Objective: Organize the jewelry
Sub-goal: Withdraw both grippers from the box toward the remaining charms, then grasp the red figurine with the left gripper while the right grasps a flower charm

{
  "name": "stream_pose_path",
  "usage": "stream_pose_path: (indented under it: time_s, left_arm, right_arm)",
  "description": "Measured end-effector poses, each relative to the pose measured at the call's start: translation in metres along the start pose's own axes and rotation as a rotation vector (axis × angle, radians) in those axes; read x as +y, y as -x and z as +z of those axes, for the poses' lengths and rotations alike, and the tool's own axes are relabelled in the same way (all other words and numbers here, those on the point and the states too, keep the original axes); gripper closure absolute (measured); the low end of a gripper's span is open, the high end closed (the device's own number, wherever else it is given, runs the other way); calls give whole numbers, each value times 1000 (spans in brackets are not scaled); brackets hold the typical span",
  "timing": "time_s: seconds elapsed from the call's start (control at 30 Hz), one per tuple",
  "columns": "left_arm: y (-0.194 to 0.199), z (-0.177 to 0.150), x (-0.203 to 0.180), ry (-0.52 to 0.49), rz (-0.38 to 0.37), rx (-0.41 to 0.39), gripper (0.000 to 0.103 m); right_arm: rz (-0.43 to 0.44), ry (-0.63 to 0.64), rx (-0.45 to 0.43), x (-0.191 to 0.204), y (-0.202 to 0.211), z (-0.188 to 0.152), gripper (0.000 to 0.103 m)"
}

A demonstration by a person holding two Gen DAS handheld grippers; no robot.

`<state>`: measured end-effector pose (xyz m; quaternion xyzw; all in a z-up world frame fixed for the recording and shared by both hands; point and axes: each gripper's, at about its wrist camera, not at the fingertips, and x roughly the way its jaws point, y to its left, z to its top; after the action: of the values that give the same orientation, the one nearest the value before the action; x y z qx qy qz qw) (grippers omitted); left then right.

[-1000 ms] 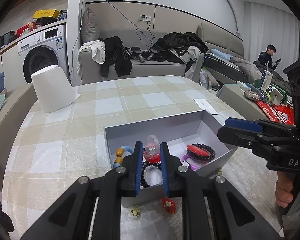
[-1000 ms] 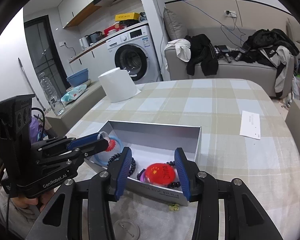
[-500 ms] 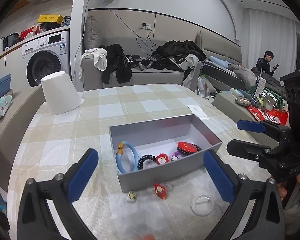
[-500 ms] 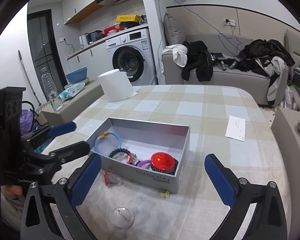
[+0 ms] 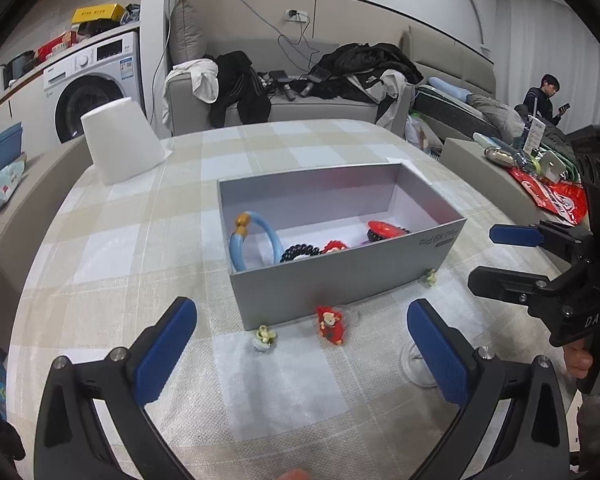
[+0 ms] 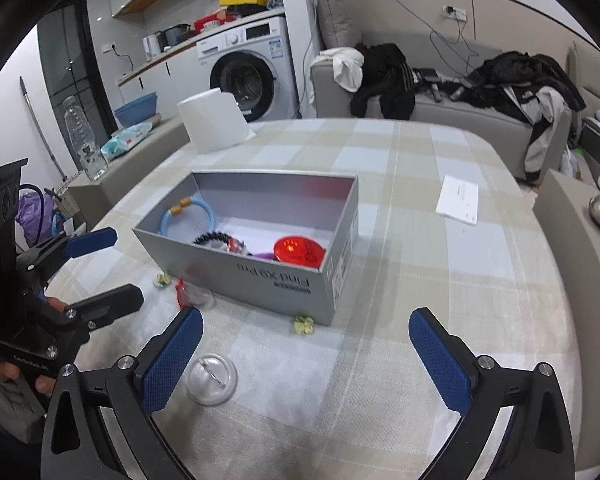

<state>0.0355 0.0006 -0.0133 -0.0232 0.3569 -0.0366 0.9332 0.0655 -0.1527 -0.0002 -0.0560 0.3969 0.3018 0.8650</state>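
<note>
A grey box on the checked table holds a blue bangle, a black bead bracelet and a red round piece. In front of the box lie a red charm, a small yellow-white earring and a clear round case. My left gripper is open and empty above them. My right gripper is open and empty; the box, the clear case and another yellow earring lie before it.
A white paper roll stands at the far left of the table. A white card lies at the far right. A sofa with clothes stands behind the table. A side bench with red packets stands to the right.
Both grippers have opened wide and drawn back from the box. The left gripper released what it held over the box; a black bracelet and red piece now lie inside.
</note>
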Motion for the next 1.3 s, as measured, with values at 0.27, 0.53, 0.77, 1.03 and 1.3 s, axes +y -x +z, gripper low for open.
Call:
stream_pose_path:
  time_s: [0.27,0.53,0.77,1.03,1.3]
  left_arm:
    - [-10,-7,8,45,-1,52,1]
    - [-13,-10,9,57,-2,81,1]
    - [-14,-9,9,63,-4,87,1]
    - [-15,-9,10,63,-5,88,1]
    - [-15,-9,10,63,-4,90,1]
  right_arm:
    - [92,-17,102,-3,-21,-10,30]
    - [129,-32,106,-3,-25,-13,58]
    - [99,-39,113,-4,-31,-10,61]
    - [109,2,126,8,-37,-7,68]
    - [74,-12,116,3,-38,-4,68]
